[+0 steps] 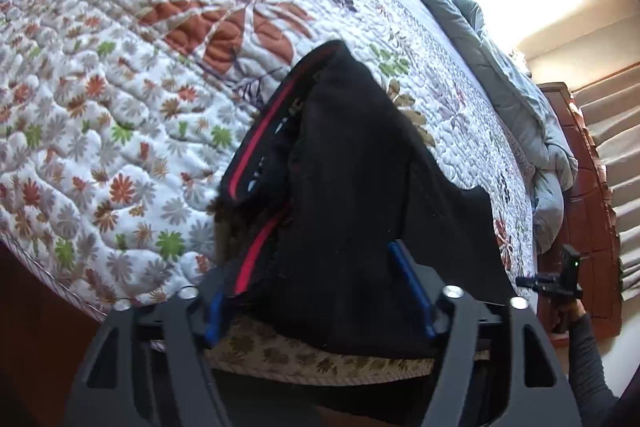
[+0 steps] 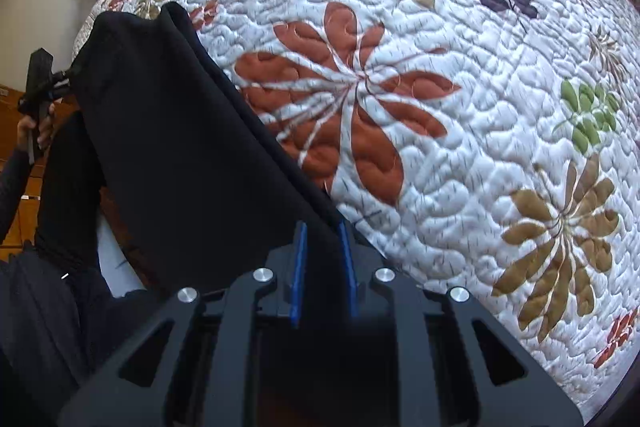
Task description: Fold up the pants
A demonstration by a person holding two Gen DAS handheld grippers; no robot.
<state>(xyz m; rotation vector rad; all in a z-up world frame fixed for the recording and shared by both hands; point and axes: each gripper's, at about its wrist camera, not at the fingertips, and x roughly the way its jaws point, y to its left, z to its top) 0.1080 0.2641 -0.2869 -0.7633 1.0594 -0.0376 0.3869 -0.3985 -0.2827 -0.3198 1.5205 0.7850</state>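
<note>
Floral quilt (image 2: pixel 460 155) beneath; left gripper (image 1: pixel 320 291) and right gripper (image 2: pixel 323 267) jaws both clamp black pants (image 2: pixel 180 147).

A floral quilted bed (image 2: pixel 460 155) carries a rumpled grey duvet (image 1: pixel 516 83).

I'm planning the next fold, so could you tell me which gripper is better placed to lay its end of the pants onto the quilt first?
Probably the right gripper: its jaws pinch the black pants directly over the open quilt. The left gripper holds the red-striped end by the bed's edge.
</note>
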